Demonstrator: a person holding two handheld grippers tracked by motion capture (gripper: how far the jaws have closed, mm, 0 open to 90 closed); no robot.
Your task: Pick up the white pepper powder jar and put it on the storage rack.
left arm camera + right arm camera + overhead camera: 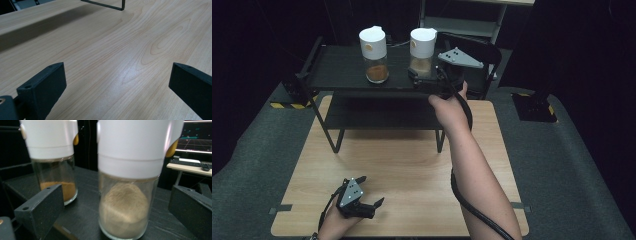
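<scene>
Two glass jars with white dispenser lids stand on the top of a black rack [339, 70]. The left jar [373, 49] [53, 157] holds orange-brown powder. The right jar [422, 47] [128, 195] holds pale beige powder. My right gripper [421, 76] [116, 188] is at the rack's front edge, open, with its jaws on either side of the beige jar and a gap between each pad and the glass. My left gripper [372, 190] [117, 67] rests low over the wooden table [412, 165] near its front left corner, open, with only bare wood between its jaws.
The rack has a lower shelf [377, 112] and thin metal legs [334, 140] [110, 6] standing on the table's far half. A black chair back [482, 52] is behind the rack at right. Grey carpet [257, 155] surrounds the table.
</scene>
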